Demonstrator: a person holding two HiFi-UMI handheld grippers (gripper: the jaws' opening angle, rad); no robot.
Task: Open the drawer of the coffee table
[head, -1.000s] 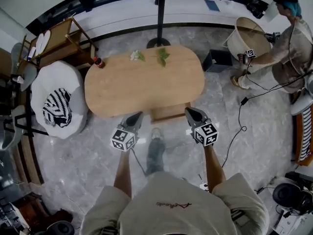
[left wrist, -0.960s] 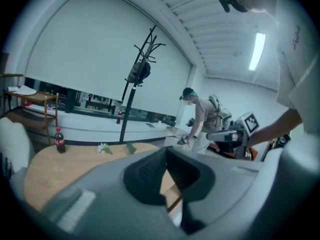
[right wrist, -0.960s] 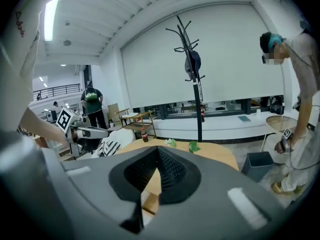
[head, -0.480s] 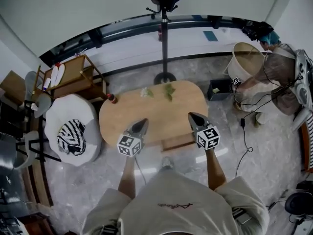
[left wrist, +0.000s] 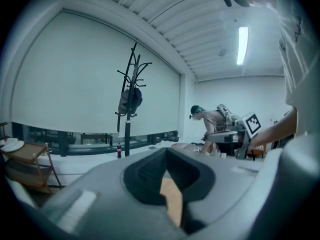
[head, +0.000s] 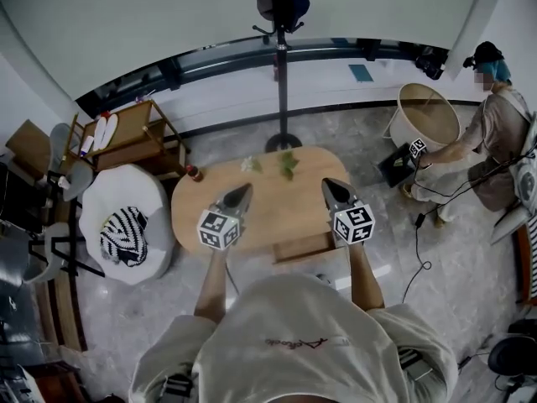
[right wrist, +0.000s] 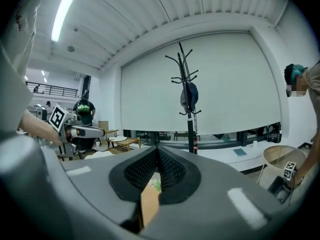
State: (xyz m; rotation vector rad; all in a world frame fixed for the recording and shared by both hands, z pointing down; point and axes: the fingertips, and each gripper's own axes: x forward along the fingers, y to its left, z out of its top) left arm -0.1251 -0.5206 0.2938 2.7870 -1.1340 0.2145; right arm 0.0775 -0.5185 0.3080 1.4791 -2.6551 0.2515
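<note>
Grey marble floor (head: 126, 309). Left gripper (head: 242, 193), right gripper (head: 330, 185) raised, jaws clenched, empty. Drawer (head: 304, 248) juts from coffee table (head: 277, 208) at 5 o'clock edge, seemingly part-open. Further pull: unclench, descend, grip front, draw straight toward 6.

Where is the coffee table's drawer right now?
In the head view the drawer sticks out of the coffee table's near edge, right of centre. It sits just in front of the person, below and left of the right gripper.
</note>
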